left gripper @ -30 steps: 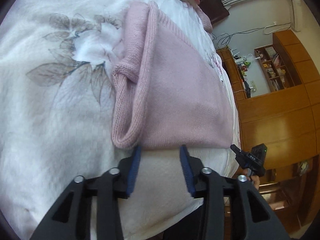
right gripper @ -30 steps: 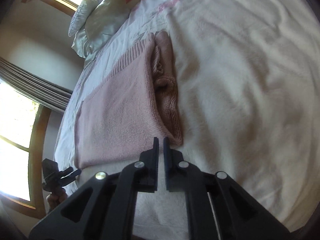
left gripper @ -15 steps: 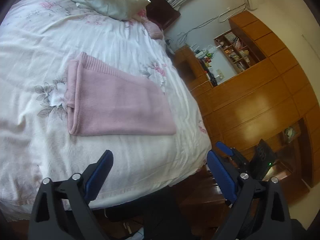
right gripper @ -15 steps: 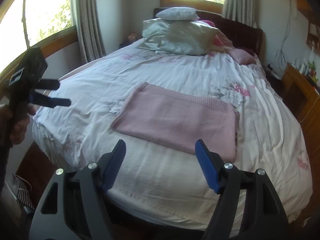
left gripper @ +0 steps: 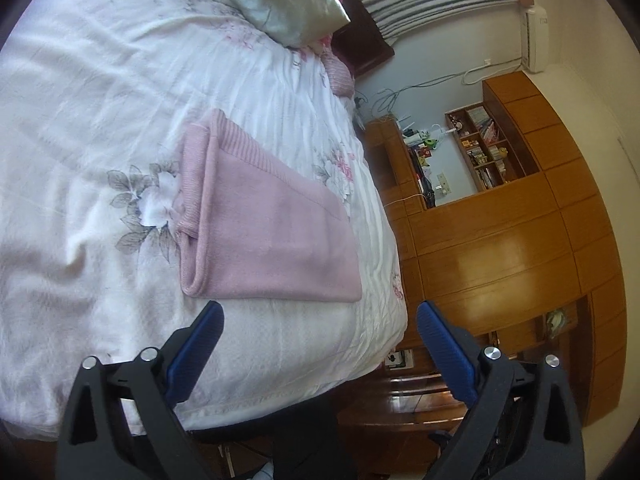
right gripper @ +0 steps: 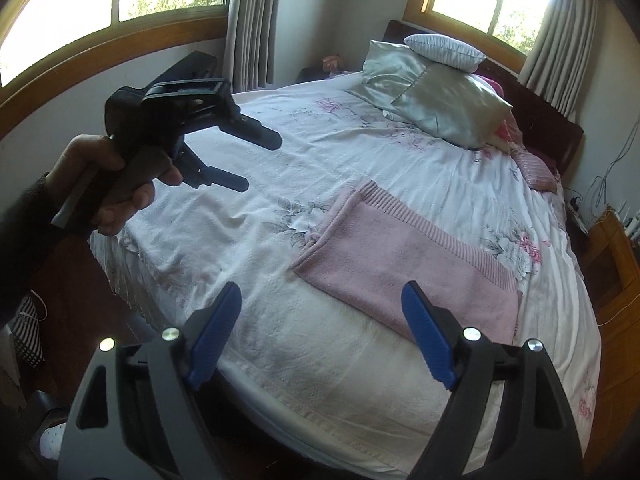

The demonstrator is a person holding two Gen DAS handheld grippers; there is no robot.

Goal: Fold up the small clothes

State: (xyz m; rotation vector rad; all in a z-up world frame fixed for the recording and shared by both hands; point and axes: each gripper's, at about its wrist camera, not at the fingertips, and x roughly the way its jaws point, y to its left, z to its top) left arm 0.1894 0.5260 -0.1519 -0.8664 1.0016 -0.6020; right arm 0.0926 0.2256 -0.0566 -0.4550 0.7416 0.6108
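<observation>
A pink knitted sweater point(left gripper: 264, 224) lies folded into a flat rectangle on the white floral bed cover point(left gripper: 80, 120), near the foot of the bed. My left gripper point(left gripper: 320, 316) hangs open and wide, pulled back from the sweater's near edge, with nothing between its blue pads. In the right wrist view the same sweater point(right gripper: 408, 264) lies beyond my right gripper point(right gripper: 320, 296), which is also open and empty above the bed's edge. The left gripper point(right gripper: 260, 164) shows there too, held up by a hand point(right gripper: 120, 184) over the bed's left side.
Silvery pillows point(right gripper: 440, 96) and a striped cushion point(right gripper: 444, 52) sit at the dark headboard point(right gripper: 552, 120). A small pink cloth point(right gripper: 540, 172) lies near them. Wooden cabinets and shelves point(left gripper: 500, 248) stand close along the bed's right side. Curtained windows point(right gripper: 100, 4) line the left wall.
Both grippers have drawn back and risen from the sweater's near edge. The right one, shut at its corner a second ago, has opened wide; the left has opened wider. The sweater stays flat.
</observation>
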